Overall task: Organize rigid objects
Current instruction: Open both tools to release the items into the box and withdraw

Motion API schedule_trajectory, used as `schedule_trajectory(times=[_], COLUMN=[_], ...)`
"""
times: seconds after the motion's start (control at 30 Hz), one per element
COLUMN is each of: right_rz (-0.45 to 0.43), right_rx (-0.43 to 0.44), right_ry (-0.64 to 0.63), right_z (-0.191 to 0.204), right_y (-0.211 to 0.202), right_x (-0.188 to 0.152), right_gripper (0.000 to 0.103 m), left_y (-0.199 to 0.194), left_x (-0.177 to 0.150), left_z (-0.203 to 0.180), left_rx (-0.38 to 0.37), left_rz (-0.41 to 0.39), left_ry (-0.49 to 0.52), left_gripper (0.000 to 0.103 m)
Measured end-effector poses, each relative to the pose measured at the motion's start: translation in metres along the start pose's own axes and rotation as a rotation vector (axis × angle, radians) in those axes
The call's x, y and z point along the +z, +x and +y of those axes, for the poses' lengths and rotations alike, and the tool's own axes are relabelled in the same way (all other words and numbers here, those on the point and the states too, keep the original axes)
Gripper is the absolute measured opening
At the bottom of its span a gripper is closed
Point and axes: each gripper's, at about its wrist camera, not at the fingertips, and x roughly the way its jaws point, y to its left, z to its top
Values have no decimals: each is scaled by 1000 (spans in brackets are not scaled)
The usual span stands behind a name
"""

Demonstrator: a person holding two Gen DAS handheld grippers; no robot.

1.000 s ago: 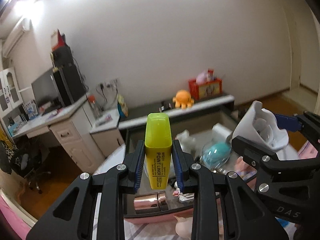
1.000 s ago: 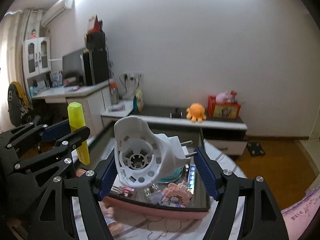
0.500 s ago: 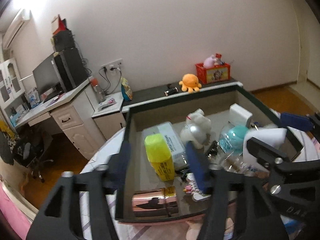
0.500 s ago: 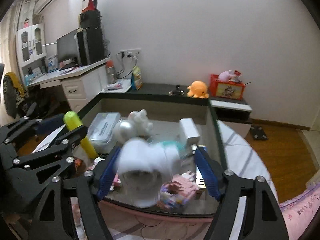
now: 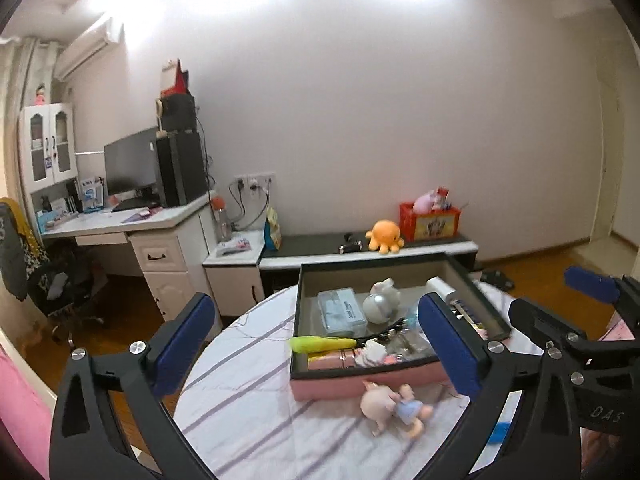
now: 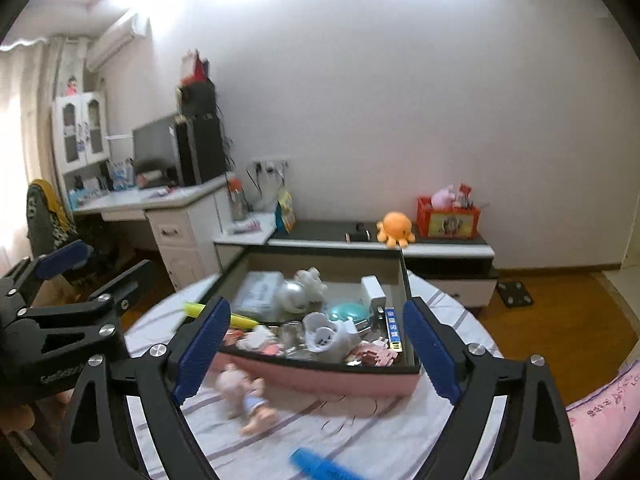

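Observation:
My left gripper (image 5: 320, 344) is open and empty, pulled back above the round table. My right gripper (image 6: 316, 344) is open and empty too. A pink box (image 5: 360, 386) with a dark rim stands on the table and holds several small items. The yellow highlighter (image 5: 320, 343) lies across the box's left rim, its tip sticking out; it also shows in the right wrist view (image 6: 240, 320). The white plug adapter (image 6: 326, 336) lies among the items in the box (image 6: 320, 376).
A small doll (image 5: 394, 404) lies on the striped tablecloth (image 5: 248, 400) in front of the box. A blue object (image 6: 320, 466) lies near the table's front edge. Behind stand a desk (image 5: 152, 236) and a low cabinet with an orange octopus toy (image 5: 385, 236).
Both grippers opened and let go. The highlighter and the white adapter dropped into the box. Both grippers pulled back and up away from the box.

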Motion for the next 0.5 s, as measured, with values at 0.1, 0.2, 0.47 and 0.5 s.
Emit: schedule_trajectory(times=[0.1,0.2,0.47,0.5], right_rz=[-37,-77,-152,-157], right_rx=[-14,-22,-46,-47], right_ry=[-18,-28,-49,-49], right_z=[11,21,41,41], right_y=[-33,-64,-121,-124], right_x=[-1,-4,-13,-13], right_gripper=[90,90,90,90], left_y=[-40,-74,-131,-136], left_x=[-4,-8,-12,-12], left_z=[2,4,3,3], left_rx=[8,18,37,37], left_rz=[-49,-93,-165,-172], left_ry=[-20,-31,-28,-29], left_gripper=[103,103,103,103])
